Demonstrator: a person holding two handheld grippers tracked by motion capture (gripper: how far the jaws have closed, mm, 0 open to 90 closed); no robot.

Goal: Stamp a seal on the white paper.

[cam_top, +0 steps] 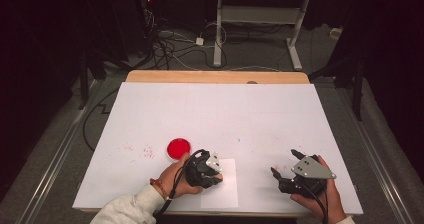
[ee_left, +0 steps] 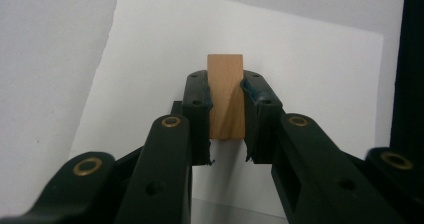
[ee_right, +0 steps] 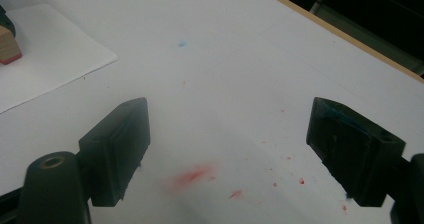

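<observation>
Since it is a small wooden block [ee_left: 225, 96] with flat sides, it should handle as light, stiff and easy to pinch; the left tool [ee_left: 226, 109] is clenched on its two flanks, holding it over a sheet of paper [ee_left: 310, 69] on the worktop [cam_top: 250, 109]. Its red underside [ee_right: 10, 59] may smear. A red ink pad [cam_top: 178, 147] sits just beside. The right tool [ee_right: 227, 149] hangs released, well apart, above red specks [ee_right: 195, 176].

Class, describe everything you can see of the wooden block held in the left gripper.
The wooden block is small, rectangular, of pale tan smooth wood. The left gripper clamps it between its jaws, its top rising above them, over the white paper sheet. The right gripper view shows a red layer on its underside.
</observation>
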